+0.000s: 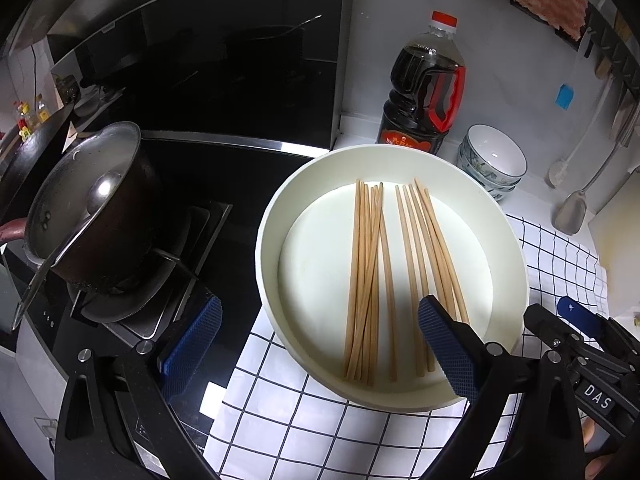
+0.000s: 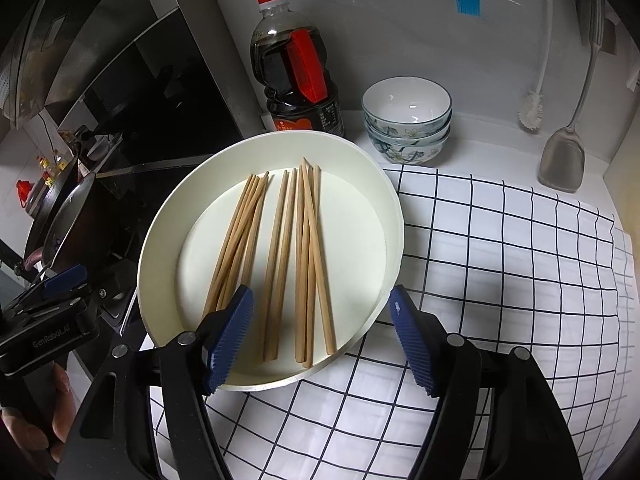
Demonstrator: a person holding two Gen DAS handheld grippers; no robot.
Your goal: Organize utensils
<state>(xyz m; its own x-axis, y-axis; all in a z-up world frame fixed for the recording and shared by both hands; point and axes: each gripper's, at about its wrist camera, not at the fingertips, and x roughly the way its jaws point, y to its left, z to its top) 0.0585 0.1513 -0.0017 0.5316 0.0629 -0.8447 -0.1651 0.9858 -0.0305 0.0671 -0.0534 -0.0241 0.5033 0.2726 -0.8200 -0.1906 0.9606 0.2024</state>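
Several wooden chopsticks [image 1: 372,280] lie in two loose bunches inside a round white tray [image 1: 508,240] on a checked cloth. They also show in the right wrist view [image 2: 280,256], in the same tray [image 2: 394,208]. My left gripper [image 1: 320,344] is open and empty, above the tray's near left part; its right finger hangs over the tray. My right gripper [image 2: 320,332] is open and empty over the tray's near edge. The right gripper's fingertips [image 1: 568,308] show at the tray's right in the left wrist view.
A stove with a dark pot [image 1: 88,216] and ladle stands left of the tray. A soy sauce bottle [image 2: 296,72] and stacked bowls [image 2: 408,120] stand behind it. A metal spatula [image 2: 564,152] and brush hang at the right wall. The white checked cloth [image 2: 500,260] spreads right.
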